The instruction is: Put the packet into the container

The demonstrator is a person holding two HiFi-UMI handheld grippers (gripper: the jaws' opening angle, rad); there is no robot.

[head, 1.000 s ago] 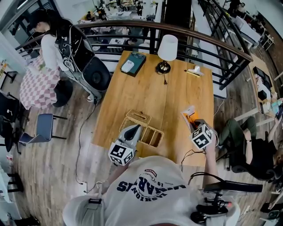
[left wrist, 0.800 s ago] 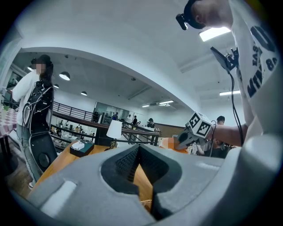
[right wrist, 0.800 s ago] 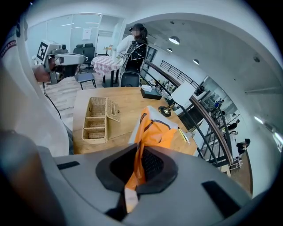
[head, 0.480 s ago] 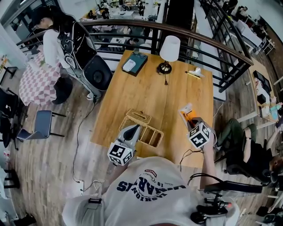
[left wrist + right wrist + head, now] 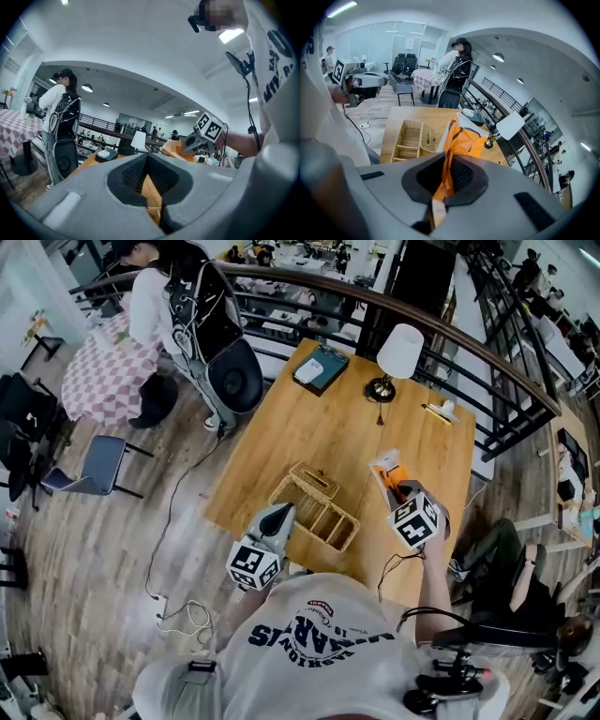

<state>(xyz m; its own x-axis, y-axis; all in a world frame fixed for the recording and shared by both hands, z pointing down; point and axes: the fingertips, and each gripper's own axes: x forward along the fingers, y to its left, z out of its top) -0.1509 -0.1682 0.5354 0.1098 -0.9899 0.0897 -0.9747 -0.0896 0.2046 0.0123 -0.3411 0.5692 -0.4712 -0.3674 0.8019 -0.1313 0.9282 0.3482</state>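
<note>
- Wooden table (image 5: 328, 442): rectangular worktop carrying all the items listed below.
- Wicker container (image 5: 317, 509): open-topped basket divided into compartments. It lies close to the near edge of the table, left of that edge's middle. It also appears left of the packet in the right gripper view (image 5: 412, 138).
- Table lamp (image 5: 397, 357): white shade on a dark base, standing upright by the far edge.
- Teal book (image 5: 321, 369): lies at the far left corner with a small white object on top.
- Right gripper (image 5: 403, 495): jaws clamped on one end of the packet, which stands out beyond the fingertips (image 5: 449, 161).
- Left gripper (image 5: 279, 515): held at the near edge, just beside the container's left end. Its jaws meet at their tips with nothing gripped between them (image 5: 146, 158).
- Packet (image 5: 387, 476): orange and white pouch held over the near right part of the table. It is just right of the container and outside it (image 5: 464, 138).
</note>
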